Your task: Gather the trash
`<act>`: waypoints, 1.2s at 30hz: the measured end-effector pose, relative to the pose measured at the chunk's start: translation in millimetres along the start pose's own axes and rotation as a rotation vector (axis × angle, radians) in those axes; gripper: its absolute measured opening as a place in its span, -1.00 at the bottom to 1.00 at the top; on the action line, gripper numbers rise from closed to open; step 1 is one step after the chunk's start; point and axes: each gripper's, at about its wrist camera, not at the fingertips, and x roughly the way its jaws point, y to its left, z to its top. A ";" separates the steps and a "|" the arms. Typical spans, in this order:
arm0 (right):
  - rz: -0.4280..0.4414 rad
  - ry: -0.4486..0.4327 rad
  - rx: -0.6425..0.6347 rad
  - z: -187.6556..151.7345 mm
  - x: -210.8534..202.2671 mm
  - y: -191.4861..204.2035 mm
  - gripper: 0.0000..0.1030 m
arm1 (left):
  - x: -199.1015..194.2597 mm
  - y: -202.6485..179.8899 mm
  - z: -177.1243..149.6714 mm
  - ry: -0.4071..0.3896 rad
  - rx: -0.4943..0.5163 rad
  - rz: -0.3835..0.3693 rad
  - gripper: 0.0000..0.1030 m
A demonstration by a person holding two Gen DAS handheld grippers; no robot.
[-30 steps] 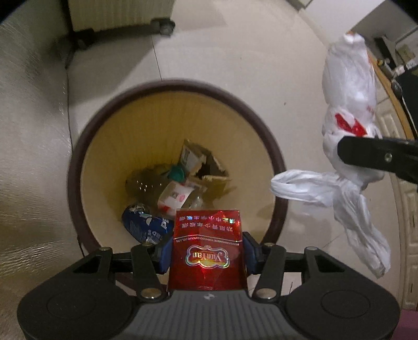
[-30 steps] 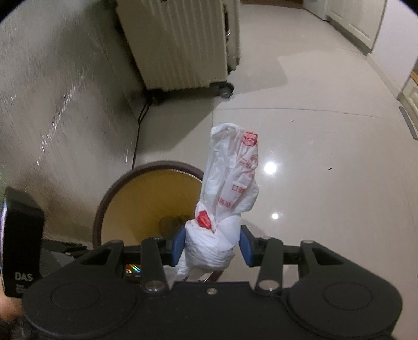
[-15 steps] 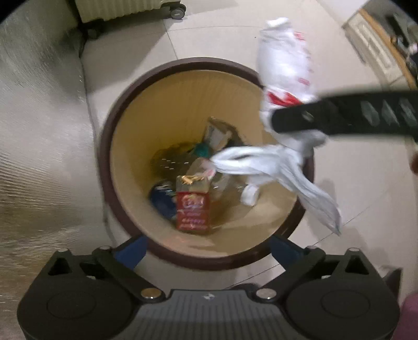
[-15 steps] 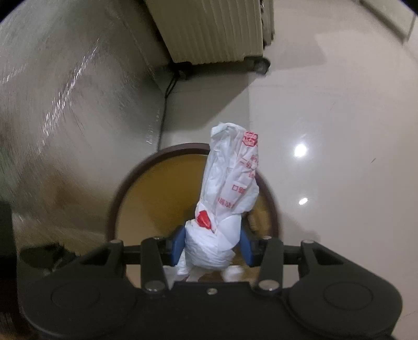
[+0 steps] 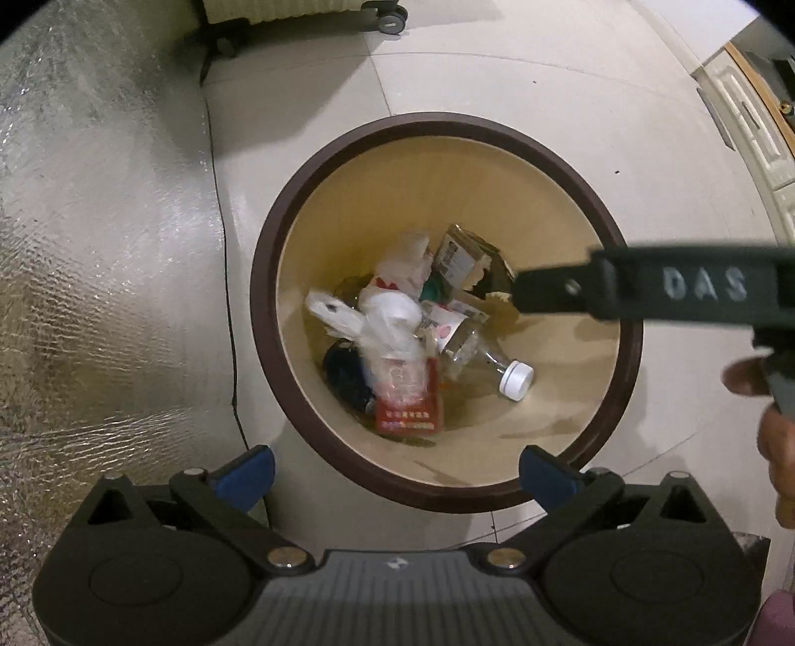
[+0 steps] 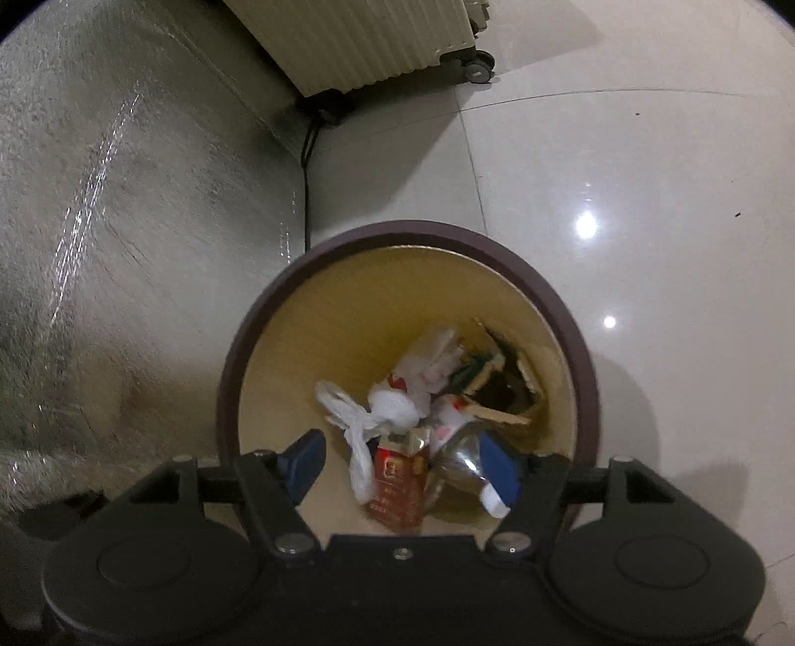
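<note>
1. The left gripper [image 5: 395, 472] points straight down over the bin [image 5: 278, 223]. Its blue fingers [image 5: 246, 474] are spread wide at 7 and 5 o'clock of the rim, with nothing between them.
2. The right gripper [image 6: 400, 464] tilts down over the near edge of the bin [image 6: 233, 377]. Its jaws are opening; its blue pads [image 6: 303, 462] stand apart with nothing pressed between them, and the trash shows through the gap.
3. The bin is round and tapered, with a dark brown rim and a smooth cream inner wall.
4. In the left view, a glossy red box [image 5: 410, 410] lies at 6 o'clock on the bin floor.
5. A crumpled white plastic bag [image 5: 387, 318] with red print lies on the pile, its loose end draped over the box.
6. A clear bottle [image 5: 477, 355] with a white cap lies at 4 o'clock, cap toward the wall.
7. A dark can [image 5: 348, 377] sits at 7 o'clock, partly under the bag.
8. Torn cardboard [image 5: 467, 258] fills the far side near 1 o'clock.
9. The right gripper's black finger [image 5: 646, 288] crosses the rim at 3 o'clock, with a hand [image 5: 775, 427] behind it.
10. Outside the bin, quilted silver foil [image 5: 99, 248] covers the left side, a thin black cord [image 5: 226, 298] runs along the pale glossy tile [image 5: 497, 74], and a ribbed cream heater [image 6: 372, 40] on castors stands at 12 o'clock.
</note>
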 end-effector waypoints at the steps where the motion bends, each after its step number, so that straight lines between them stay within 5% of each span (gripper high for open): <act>1: -0.002 0.001 -0.004 -1.4 -1.6 -1.0 0.34 | -0.1 0.2 0.1 -0.002 -0.001 0.002 1.00; 10: -0.019 -0.011 -0.059 -9.2 -26.6 -3.5 0.37 | -13.0 4.4 -5.6 -0.030 0.005 0.008 1.00; 15: -0.028 -0.043 -0.074 -14.1 -57.5 0.3 0.55 | -35.9 2.1 -10.3 -0.053 -0.006 0.015 1.00; 36: -0.103 -0.272 -0.125 -51.0 -233.2 47.2 0.93 | -204.0 -40.1 -63.7 -0.253 0.006 0.047 1.00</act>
